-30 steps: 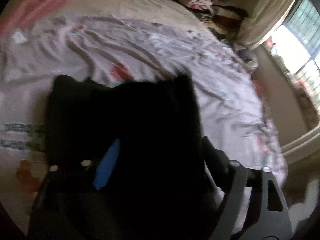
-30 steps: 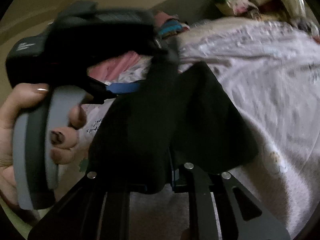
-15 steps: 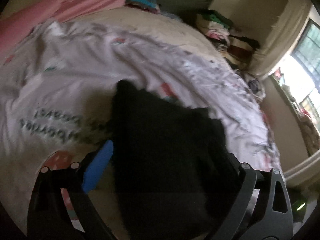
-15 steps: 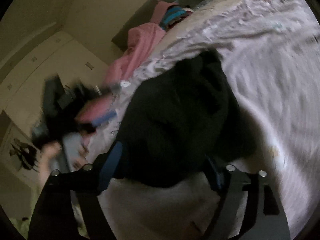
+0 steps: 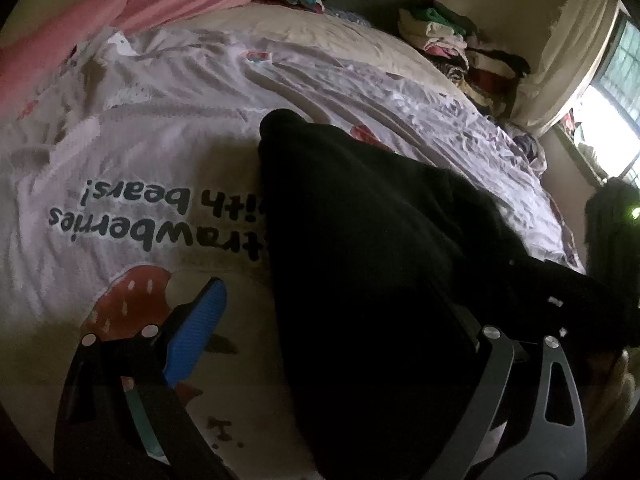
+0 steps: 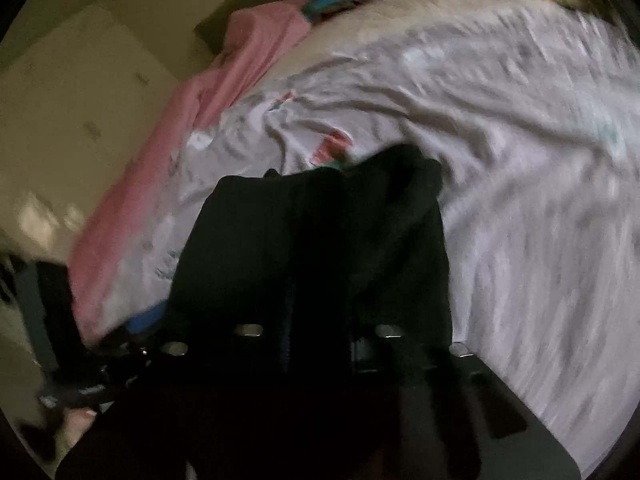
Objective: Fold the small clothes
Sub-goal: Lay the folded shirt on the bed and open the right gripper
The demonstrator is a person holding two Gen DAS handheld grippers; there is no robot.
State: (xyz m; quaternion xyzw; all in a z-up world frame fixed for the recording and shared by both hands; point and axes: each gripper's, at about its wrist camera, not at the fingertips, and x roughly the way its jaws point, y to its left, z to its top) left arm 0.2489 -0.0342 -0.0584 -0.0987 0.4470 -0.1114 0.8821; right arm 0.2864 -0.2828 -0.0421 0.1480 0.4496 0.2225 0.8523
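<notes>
Black garment [image 5: 380,264] on the bed [image 5: 168,128]: right hand-held gripper [image 6: 316,280] is closing on its fabric, left hand-held gripper [image 5: 336,344] spread wide. Probably pinch an edge cleanly before folding.

Black garment [image 5: 360,240]: small, dark knit, bunched, no print visible. Lies on bed between left tool [image 5: 332,328] fingers, draped over its right finger. Near end gathered between closing right tool [image 6: 316,320] jaws; grip unclear.
</notes>
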